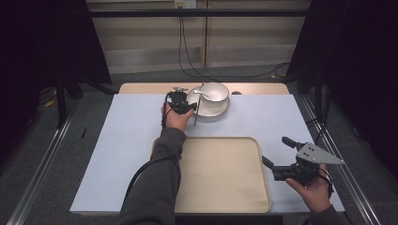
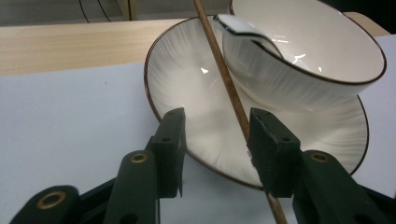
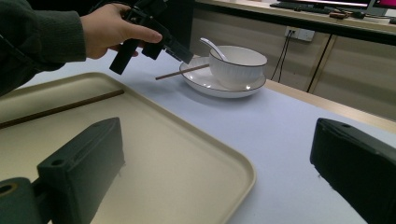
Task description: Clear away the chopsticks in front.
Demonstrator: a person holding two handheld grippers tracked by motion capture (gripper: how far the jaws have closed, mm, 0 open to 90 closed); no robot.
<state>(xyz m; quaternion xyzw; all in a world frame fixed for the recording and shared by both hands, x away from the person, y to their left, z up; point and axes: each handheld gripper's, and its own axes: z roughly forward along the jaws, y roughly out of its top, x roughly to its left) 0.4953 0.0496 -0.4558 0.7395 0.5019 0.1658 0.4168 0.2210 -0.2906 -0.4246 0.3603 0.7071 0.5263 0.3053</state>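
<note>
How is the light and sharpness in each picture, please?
High view: dim, dark surroundings, mat evenly lit. Left gripper view: glare spots on the plate and bowl, near jaws soft. Right gripper view: own jaws blurred, bowl sharp, tray shows soft sheen.

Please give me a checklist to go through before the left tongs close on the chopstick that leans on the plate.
1. Chopstick between the jaws of the left tongs: ok, it lies close to one jaw.
2. Both jaws pressing on it: not ok, a gap is left on the other side.
3. Jaws free of the plate: cannot tell, they stand just over its rim.
4. Spoon in the bowl apart from the chopstick: cannot tell, its handle end is very near.
5. Tray has room: ok, another chopstick lies along one side.
6. Right tongs out of the way: ok, open, beside the tray.
</note>
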